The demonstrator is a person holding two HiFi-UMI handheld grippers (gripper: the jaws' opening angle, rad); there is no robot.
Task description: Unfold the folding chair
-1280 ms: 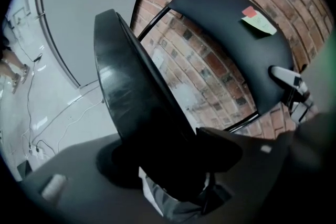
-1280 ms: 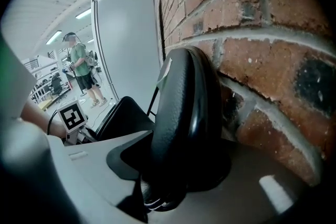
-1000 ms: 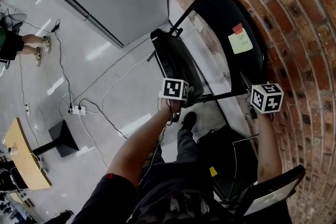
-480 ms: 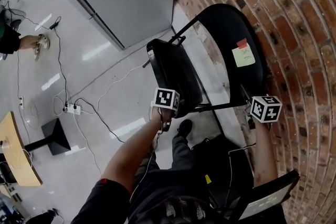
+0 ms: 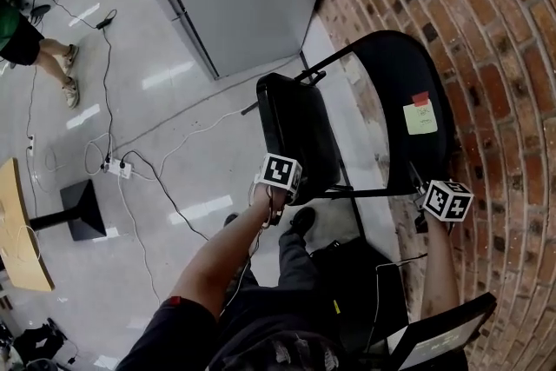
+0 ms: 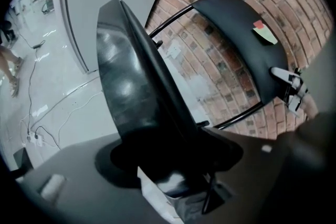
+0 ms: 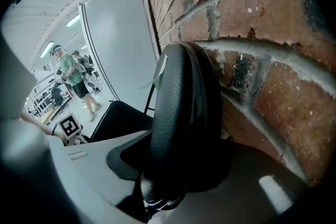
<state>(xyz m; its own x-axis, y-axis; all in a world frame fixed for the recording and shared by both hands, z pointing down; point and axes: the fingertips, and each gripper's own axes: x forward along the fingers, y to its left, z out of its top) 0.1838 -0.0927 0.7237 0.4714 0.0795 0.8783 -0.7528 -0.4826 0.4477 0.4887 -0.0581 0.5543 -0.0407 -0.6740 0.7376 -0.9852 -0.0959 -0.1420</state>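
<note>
Beside the red brick wall (image 5: 504,56), left gripper (image 5: 284,188) clamps the black padded chair seat (image 5: 295,130), right gripper (image 5: 432,194) its black curved backrest (image 5: 391,91).

A lab-like workroom: brick wall (image 5: 486,30), glossy floor (image 5: 78,135) with trailing cables (image 5: 165,191), power strip (image 5: 119,168), wooden desk (image 5: 16,239).

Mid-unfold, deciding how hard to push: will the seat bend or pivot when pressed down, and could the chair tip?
The seat looks like a rigid glossy panel, so it should pivot, not bend. It may be slippery in the left tool. With the right tool gripping the backrest, tipping seems unlikely.
</note>
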